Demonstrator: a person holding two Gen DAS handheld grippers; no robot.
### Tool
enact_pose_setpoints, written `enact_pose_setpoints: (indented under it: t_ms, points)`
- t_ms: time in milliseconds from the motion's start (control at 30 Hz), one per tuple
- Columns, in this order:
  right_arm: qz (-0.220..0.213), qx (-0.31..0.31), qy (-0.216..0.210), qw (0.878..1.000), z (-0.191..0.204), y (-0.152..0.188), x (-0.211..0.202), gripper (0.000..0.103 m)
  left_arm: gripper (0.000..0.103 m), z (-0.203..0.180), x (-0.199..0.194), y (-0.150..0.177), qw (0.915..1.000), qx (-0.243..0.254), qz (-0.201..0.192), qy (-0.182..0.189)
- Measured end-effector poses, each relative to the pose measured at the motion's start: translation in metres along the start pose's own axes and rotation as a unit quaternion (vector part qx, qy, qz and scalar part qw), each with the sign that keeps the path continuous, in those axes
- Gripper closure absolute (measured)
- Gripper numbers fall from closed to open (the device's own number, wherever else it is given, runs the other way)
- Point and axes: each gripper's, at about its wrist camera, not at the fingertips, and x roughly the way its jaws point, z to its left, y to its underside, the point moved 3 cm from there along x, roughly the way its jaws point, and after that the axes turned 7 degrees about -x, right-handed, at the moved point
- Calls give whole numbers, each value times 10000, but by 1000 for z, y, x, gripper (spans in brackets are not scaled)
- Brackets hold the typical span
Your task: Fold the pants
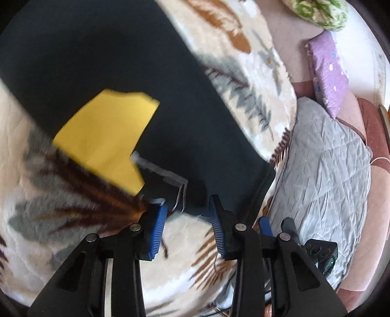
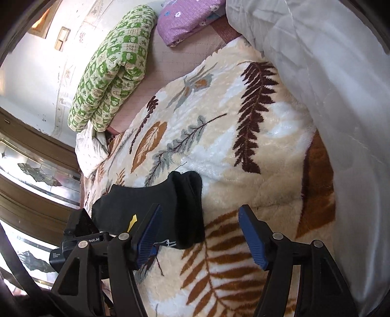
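Dark pants [image 1: 102,56] lie spread on a cream leaf-patterned blanket [image 1: 234,48], with a yellow patch [image 1: 104,136] and a white drawstring [image 1: 168,174] showing. My left gripper [image 1: 189,203] hangs at the pants' near edge with its blue pads apart and only blanket and the cloth's rim between them. In the right wrist view the pants [image 2: 151,204] appear as a dark folded mass with a yellow sliver [image 2: 132,222]. My right gripper [image 2: 200,214] stands open over the pants' right edge, and its left pad [image 2: 147,236] is beside the cloth without pressing it.
A green patterned quilt [image 2: 112,68] and a purple pillow [image 2: 187,22] lie at the far end of the bed. A grey quilted cover [image 1: 321,170] and a white duvet [image 2: 329,97] flank the blanket. A wooden cabinet with glass panels [image 2: 31,161] stands alongside.
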Motion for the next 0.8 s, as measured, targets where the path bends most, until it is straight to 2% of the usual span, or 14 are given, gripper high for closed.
enact_pose_setpoints:
  t_ms: [133,267,400,533,667,733,767,800]
  points:
    - [56,23,-323,9995,1,-7,13,33,70,-5,3,-9,9999,-75,-82,4]
    - [144,-64,-328,9993,0,-17,30,32,70,-5,3,-9,9999,-21,-104,7]
    - [356,-78,-748,9965,2,-23,51,32,70,-3,3,-10,10000,-67,-58,41]
    - [567,-212,-994,9932,7,-29,73,32,70,-6,5,-7,9999,-78,-145,-6]
    - [773,-353,-1001,9913,10,-34,88,43,65,-13,8,-4,9995,-111,-275,-52]
    - [800,-261,-1018,9912,7,-37,93,53,65,-19,11,-1,9996,-41,-274,-80]
    - [820,-229,-950,9918,5,-37,95,68,65,-21,12,0,9996,-27,-277,-101]
    - [863,-201,-935,9917,4,-38,97,72,65,-25,15,2,9995,31,-285,-118]
